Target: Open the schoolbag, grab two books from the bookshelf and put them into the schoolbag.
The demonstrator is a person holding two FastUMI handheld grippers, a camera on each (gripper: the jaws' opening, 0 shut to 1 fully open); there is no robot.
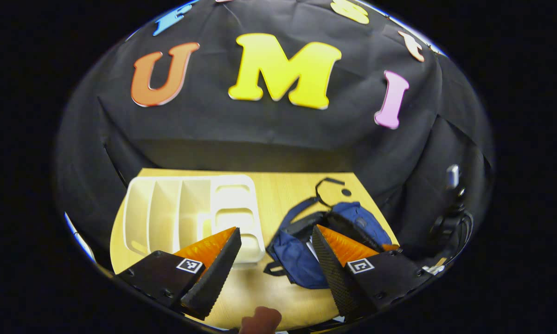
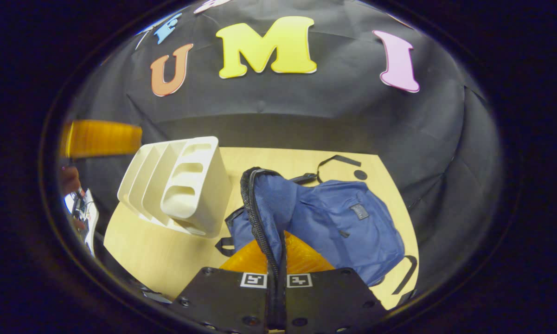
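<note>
Right gripper [image 2: 276, 260]: clenched on the bag's [image 2: 334, 218] zipped rim, lifted ahead.
Left gripper [image 1: 273, 255]: released, bag ahead-right.
Shelf [image 1: 190, 213]: ahead-left, no books seen.
Progress: books judged packed; bag held open.

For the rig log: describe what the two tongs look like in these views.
Left tongs: two wedge-shaped fingers with ribbed inner pads, on flat black plates with screws, each carrying a small square black-and-white marker. Right tongs: the same black screwed plates and a pair of square markers side by side. No cables or sleeves can be made out.
</note>
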